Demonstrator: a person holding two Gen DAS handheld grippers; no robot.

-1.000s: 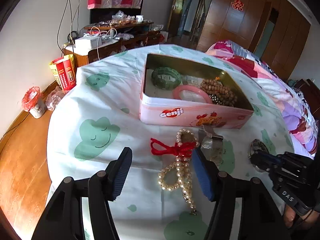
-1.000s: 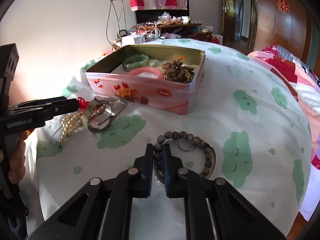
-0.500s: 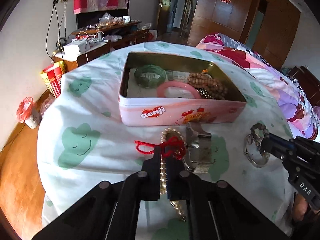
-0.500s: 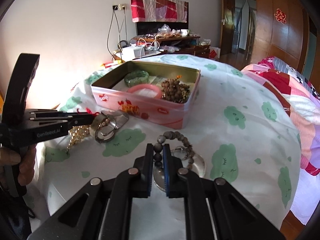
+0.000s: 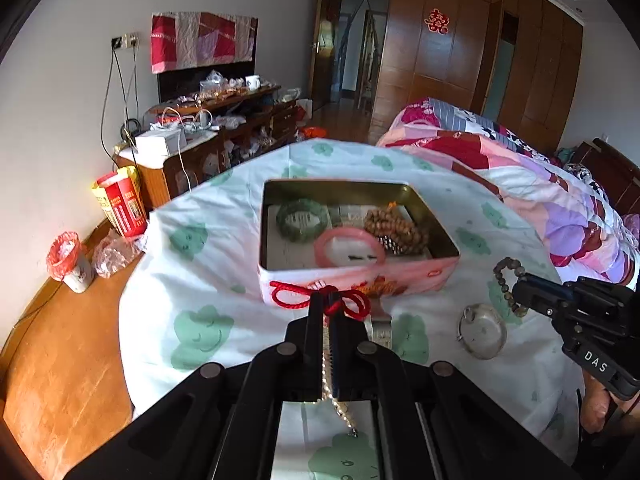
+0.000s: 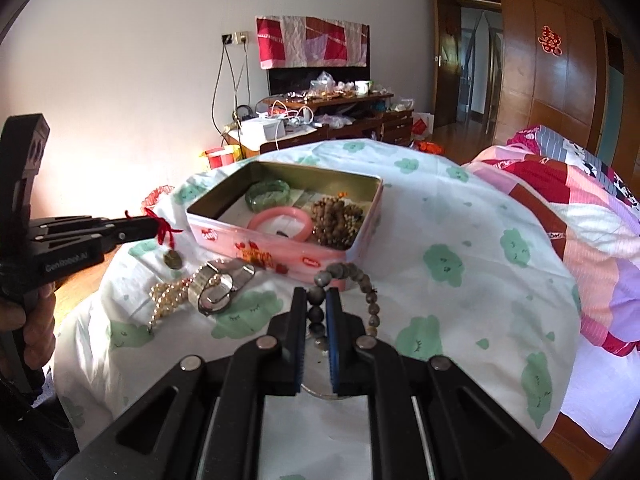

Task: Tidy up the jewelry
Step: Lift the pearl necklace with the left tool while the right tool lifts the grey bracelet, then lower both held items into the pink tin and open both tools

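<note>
A pink tin box (image 5: 400, 278) (image 6: 280, 254) stands open on the table with a green bangle (image 5: 301, 220), a pink bangle (image 5: 349, 246) and brown beads (image 5: 394, 226) inside. My left gripper (image 5: 329, 300) (image 6: 154, 224) is shut on a red cord (image 5: 320, 295) with a small pendant (image 6: 173, 259), lifted just before the tin's near wall. My right gripper (image 6: 317, 300) (image 5: 516, 290) is shut on a dark bead bracelet (image 6: 362, 280) (image 5: 504, 272), held above the table right of the tin.
A pearl necklace (image 6: 168, 298) and a metal watch (image 6: 218, 284) lie on the cloud-print cloth before the tin. A silver bangle (image 5: 482, 330) lies below the right gripper. A bed (image 5: 540, 184) is at the right, a cluttered cabinet (image 5: 208, 132) behind.
The left gripper closed on the red cord and lifted it toward the tin. The right gripper raised the dark bead bracelet off the table.
</note>
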